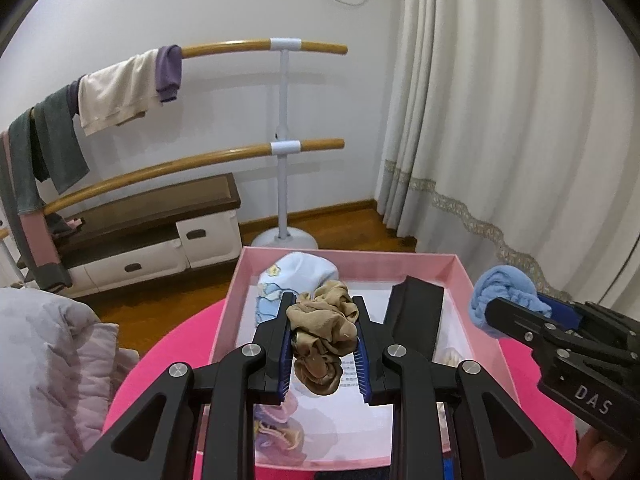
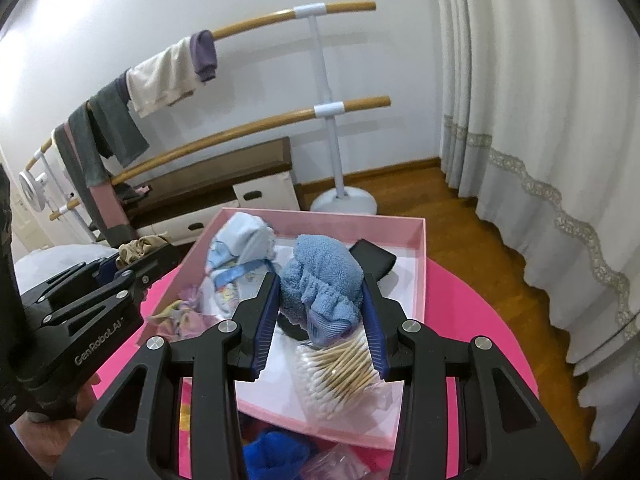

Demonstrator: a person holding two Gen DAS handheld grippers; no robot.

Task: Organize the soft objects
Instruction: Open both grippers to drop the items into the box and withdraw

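1. Our left hand-held gripper [image 1: 323,344] is clamped on the tan stocking bundle [image 1: 324,338], above the pink box [image 1: 344,270].
2. Our right hand-held gripper [image 2: 322,322] pinches the blue terry cloth [image 2: 320,280] over that box too.

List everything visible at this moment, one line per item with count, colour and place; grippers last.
box: 1, pink, on the pink table.
table: 1, bright pink, round, under the box.
tan cloth: 1, beige, bunched between the left gripper's pads above the box.
blue towel: 1, light blue, between the right gripper's pads above the box.
baby cloth: 1, pale blue printed, in the box's far left corner.
black item: 1, black, flat, in the box's right part.
cotton swabs: 1 bag, white tips, in the box's near right.
barre stand: 1, wooden rails on a white post, clothes draped, by the wall.
curtain: 1, cream, right.
left gripper: 1, black, shut on the tan cloth.
right gripper: 1, black, shut on the blue towel.
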